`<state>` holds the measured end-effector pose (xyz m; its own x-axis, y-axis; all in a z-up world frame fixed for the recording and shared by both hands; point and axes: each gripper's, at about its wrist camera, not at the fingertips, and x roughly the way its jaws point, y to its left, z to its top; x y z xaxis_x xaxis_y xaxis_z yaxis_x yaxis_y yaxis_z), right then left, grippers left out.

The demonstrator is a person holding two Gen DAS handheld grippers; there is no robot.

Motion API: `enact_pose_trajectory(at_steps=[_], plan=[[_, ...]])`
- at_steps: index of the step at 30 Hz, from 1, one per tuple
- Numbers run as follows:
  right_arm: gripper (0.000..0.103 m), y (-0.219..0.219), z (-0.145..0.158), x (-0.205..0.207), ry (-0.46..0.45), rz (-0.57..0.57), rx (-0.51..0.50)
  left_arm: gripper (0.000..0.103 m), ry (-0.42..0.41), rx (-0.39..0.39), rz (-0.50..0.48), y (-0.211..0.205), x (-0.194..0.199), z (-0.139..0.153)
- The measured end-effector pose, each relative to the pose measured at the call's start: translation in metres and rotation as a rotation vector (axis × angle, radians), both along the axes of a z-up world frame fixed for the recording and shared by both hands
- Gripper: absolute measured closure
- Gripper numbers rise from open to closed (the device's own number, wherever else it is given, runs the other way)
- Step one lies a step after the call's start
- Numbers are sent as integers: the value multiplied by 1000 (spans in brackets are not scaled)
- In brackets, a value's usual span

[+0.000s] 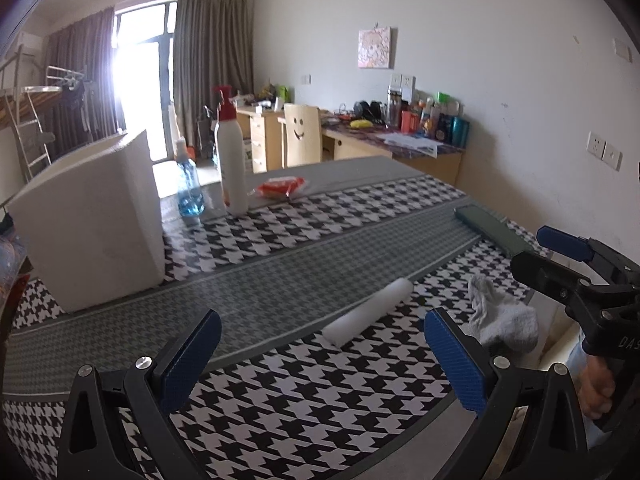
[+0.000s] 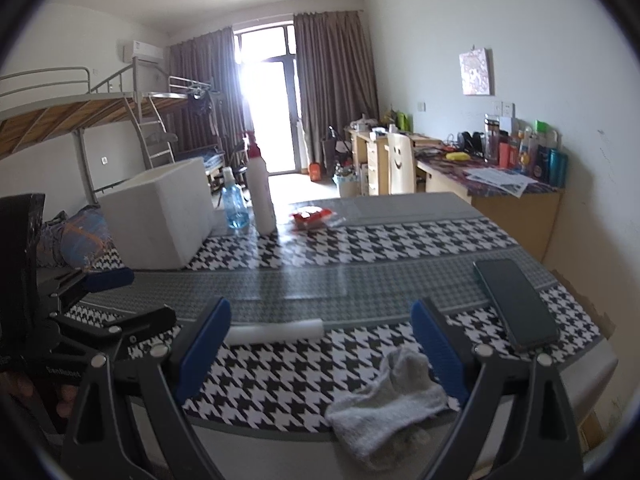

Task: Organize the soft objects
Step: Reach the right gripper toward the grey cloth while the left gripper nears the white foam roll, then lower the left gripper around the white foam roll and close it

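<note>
Evidently nothing is gripped yet: both fingers [image 1: 452, 364] of the left gripper [image 1: 320, 360] and right gripper [image 2: 320, 348] are held wide apart and empty, while the foam roll [image 1: 368, 312] and white sock [image 2: 384, 404] are left lying on the desk [image 1: 280, 288], well apart from the foam box [image 1: 92, 224].

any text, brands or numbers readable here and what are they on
"DAS", cut off by the frame edge: on the right tool's black body.
"GenRobot", faint and uncertain: on the left tool's body.
Desk bottles, wall picture, red packet: too small or blurred to read.
</note>
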<state>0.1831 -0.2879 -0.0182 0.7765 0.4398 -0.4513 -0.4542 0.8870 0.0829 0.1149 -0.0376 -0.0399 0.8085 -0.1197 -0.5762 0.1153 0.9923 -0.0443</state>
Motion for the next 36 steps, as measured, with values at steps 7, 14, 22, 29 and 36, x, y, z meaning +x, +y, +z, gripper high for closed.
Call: enact_pose_trajectory(at_steps=[7, 14, 22, 29, 36], plan=[[9, -11, -16, 3, 52, -30, -14, 1, 34, 11, -17, -10, 8, -10], [9, -22, -25, 3, 85, -53, -17, 1, 73, 34, -37, -19, 22, -20], [9, -28, -37, 7, 127, -65, -23, 1, 133, 52, -52, -27, 38, -33], [9, -31, -50, 10, 164, -75, -33, 4, 201, 77, -45, -35, 56, -49], [9, -35, -58, 12, 192, -81, -24, 8, 213, 95, -57, -42, 69, -51]])
